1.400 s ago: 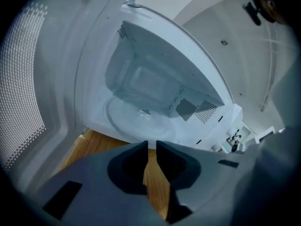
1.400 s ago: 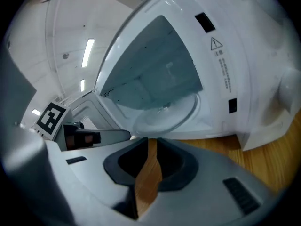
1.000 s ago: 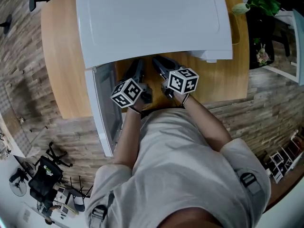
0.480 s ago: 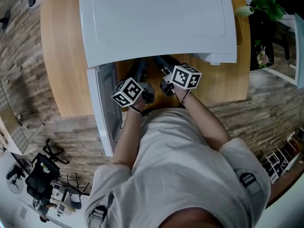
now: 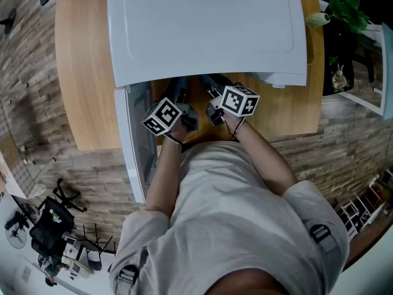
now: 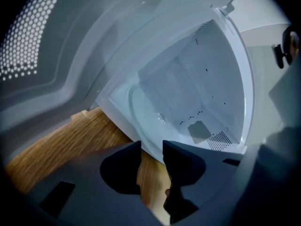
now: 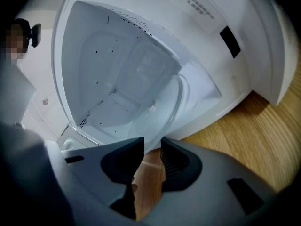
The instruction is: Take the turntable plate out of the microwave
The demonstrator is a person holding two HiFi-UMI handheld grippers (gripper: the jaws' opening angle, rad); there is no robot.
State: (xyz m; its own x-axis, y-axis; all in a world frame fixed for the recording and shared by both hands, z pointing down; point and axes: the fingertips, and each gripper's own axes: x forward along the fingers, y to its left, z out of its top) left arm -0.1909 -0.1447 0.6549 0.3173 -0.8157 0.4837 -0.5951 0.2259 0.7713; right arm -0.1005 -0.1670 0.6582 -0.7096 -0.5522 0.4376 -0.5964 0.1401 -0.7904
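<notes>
Just now both tongs' jaws have been opening: left gripper [image 6: 151, 147] and right gripper [image 7: 153, 145] stand released at the microwave [image 5: 209, 29] mouth, nothing pinched, turntable plate [image 7: 157, 112] lying inside, so removal not yet begun.

Wooden table [image 5: 80, 72] on a plank floor [image 5: 37, 140]
The floor is grey-brown. A green plant [image 5: 344, 8] is beside the table. A black chair [image 5: 48, 228] stands well apart.
</notes>
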